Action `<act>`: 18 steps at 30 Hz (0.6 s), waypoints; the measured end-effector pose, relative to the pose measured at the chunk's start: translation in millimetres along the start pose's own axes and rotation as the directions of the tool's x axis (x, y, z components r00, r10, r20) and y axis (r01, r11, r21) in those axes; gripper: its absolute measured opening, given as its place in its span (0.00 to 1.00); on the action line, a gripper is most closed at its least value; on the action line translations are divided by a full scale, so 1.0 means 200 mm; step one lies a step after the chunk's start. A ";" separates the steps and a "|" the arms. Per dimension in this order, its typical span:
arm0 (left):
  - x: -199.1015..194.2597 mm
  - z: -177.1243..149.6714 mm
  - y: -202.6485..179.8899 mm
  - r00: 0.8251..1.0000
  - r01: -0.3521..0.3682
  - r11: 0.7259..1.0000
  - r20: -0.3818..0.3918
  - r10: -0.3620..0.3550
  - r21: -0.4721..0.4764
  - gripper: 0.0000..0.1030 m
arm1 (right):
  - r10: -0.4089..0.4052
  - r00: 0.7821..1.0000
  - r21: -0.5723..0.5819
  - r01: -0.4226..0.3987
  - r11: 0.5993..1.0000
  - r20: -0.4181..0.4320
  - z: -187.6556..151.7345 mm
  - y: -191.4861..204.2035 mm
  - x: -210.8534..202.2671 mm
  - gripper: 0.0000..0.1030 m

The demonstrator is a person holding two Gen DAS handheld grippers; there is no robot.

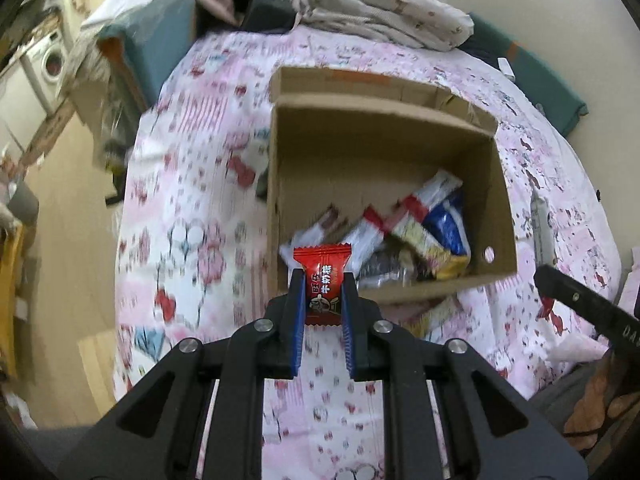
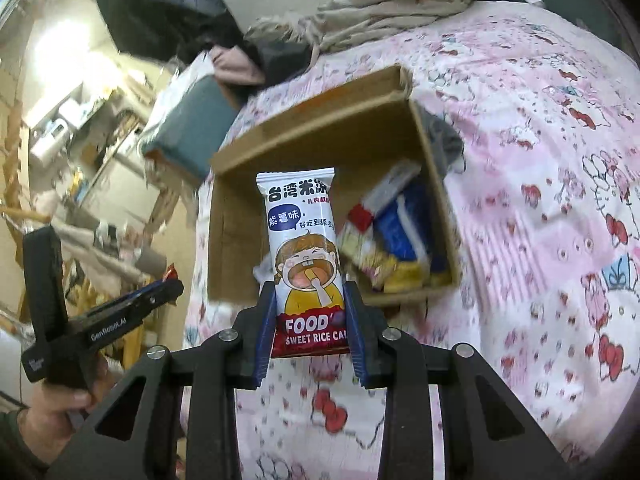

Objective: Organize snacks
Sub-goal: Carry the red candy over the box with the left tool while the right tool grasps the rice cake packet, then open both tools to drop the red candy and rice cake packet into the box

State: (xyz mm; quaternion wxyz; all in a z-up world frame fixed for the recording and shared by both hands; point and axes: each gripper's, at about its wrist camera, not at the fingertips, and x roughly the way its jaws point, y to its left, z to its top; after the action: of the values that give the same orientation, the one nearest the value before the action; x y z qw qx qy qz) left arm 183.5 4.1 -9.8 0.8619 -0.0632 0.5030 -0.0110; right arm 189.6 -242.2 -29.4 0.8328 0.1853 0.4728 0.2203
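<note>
An open cardboard box [image 1: 496, 200] sits on a pink patterned bedspread and holds several snack packets [image 1: 420, 236]. My left gripper [image 1: 322, 276] is shut on a small red candy packet [image 1: 325, 284], held above the box's near left corner. In the right wrist view, my right gripper [image 2: 308, 288] is shut on a white sweet rice cake packet [image 2: 306, 256] with a cartoon child, standing upright just before the same box [image 2: 236, 216]. The left gripper [image 2: 160, 292] and the hand holding it show at the left of that view. A yellow snack packet [image 1: 432, 314] lies on the bed near the box.
Crumpled bedding and clothes [image 1: 380, 12] are piled at the head of the bed. A teal-covered piece of furniture [image 1: 152, 44] stands beside the bed at the left. A washing machine [image 1: 52, 64] and clutter fill the room's far left. The right gripper's black body [image 1: 580, 304] enters at the right.
</note>
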 end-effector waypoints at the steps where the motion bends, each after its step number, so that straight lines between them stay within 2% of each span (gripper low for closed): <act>1: 0.00 0.03 -0.01 1.000 -0.001 1.000 0.003 0.001 0.006 0.13 | 0.006 1.000 0.008 -0.006 1.000 0.009 0.03 -0.01 0.01 0.33; 9: 0.06 0.23 -0.09 0.999 0.000 0.999 0.037 -0.002 0.038 0.13 | -0.009 0.999 0.025 0.008 1.000 0.050 0.23 -0.06 0.05 0.33; 18: 0.25 0.26 -0.09 0.999 -0.027 0.999 0.044 0.025 0.042 0.13 | -0.040 0.999 0.046 0.039 0.998 0.025 0.27 -0.14 0.21 0.33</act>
State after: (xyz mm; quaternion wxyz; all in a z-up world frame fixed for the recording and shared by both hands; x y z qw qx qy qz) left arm 254.7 -12.5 -26.4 0.8739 -0.0386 0.4845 -0.0094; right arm 261.0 -248.0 -48.5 0.8387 0.1976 0.4703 0.1905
